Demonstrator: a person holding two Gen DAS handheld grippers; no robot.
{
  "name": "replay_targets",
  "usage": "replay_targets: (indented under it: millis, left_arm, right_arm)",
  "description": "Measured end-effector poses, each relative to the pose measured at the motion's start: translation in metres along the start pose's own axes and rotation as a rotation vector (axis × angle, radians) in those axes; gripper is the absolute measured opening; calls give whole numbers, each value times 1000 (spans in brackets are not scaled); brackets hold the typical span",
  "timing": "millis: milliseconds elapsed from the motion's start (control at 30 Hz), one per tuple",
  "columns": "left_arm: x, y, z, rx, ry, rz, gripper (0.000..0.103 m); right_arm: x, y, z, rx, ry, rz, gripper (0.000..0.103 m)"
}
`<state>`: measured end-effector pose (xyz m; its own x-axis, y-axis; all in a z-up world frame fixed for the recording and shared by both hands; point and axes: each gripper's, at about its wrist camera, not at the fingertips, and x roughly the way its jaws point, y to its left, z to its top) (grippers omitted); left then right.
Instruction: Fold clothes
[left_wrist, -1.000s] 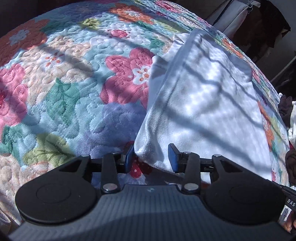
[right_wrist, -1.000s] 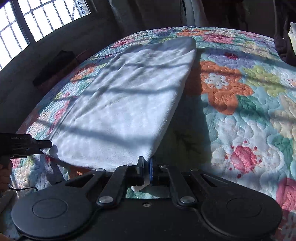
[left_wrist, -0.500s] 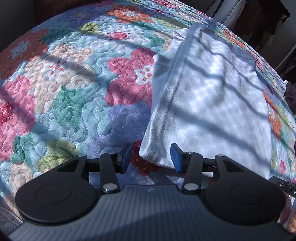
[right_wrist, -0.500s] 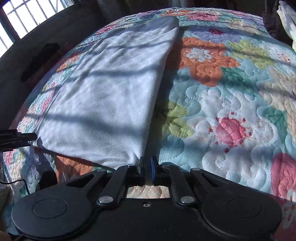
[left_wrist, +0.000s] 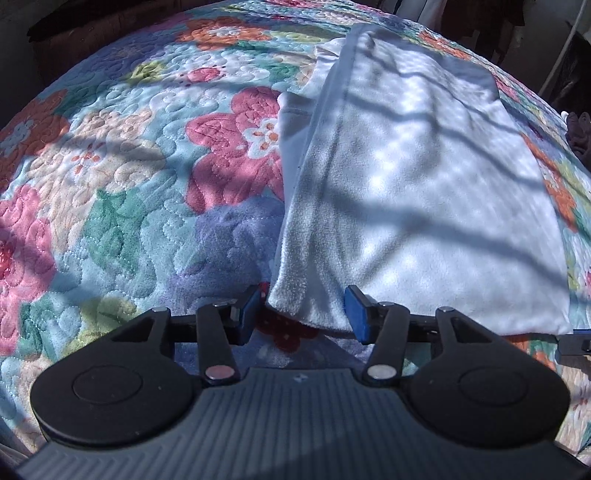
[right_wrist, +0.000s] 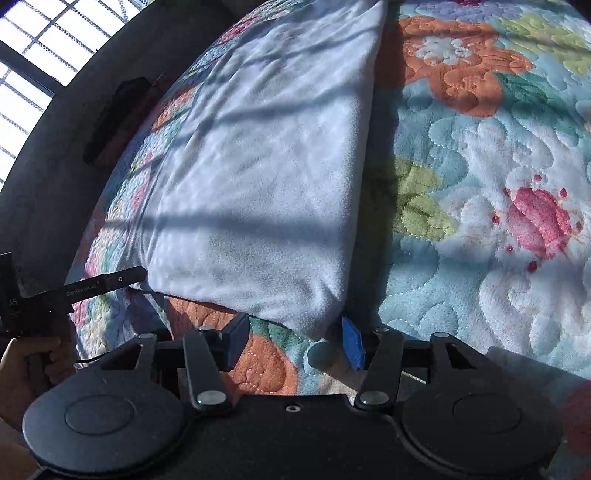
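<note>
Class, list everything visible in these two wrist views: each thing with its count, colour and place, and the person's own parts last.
Folded cloth: one, white, lying flat on the quilt.
Quilt: one, floral in pink, orange, green and blue, covering the bed.
Window: one, bright with a dark grille, upper left of the right wrist view.
Left gripper: one, black with blue pads, jaws opening, cloth corner between them.
Right gripper: one, black, jaws opening at the cloth's other near corner.
Hand: one, holding the left gripper's handle.

The right gripper (right_wrist: 295, 341) hangs just over the near edge of a folded white towel (right_wrist: 266, 177) lying flat on a floral quilt (right_wrist: 480, 166). Its jaws are opening, their pads clear of the cloth, with the towel's near right corner between them. At far left a hand (right_wrist: 26, 363) holds the left gripper (right_wrist: 127, 276) beside the towel's other near corner. A barred window (right_wrist: 40, 48) glows top left.
</note>
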<state>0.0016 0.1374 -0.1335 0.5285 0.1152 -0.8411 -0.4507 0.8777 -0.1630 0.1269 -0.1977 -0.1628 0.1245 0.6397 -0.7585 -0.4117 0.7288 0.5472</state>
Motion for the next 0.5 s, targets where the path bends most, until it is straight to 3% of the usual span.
replay_targets:
  millis: [133, 267, 400, 500]
  left_arm:
    - [-4, 7, 3, -44, 54, 15, 50]
    - [2, -1, 3, -20, 74, 38, 51]
    - [3, -6, 4, -19, 78, 4, 49]
    - [4, -11, 4, -2, 50, -63, 49]
  right_arm:
    - [0, -2, 1, 26, -2, 7, 59]
    - [-20, -28, 9, 123, -153, -69, 59]
    - [-16, -59, 16, 311, -134, 87, 59]
    - [-1, -58, 16, 337, -72, 142, 59]
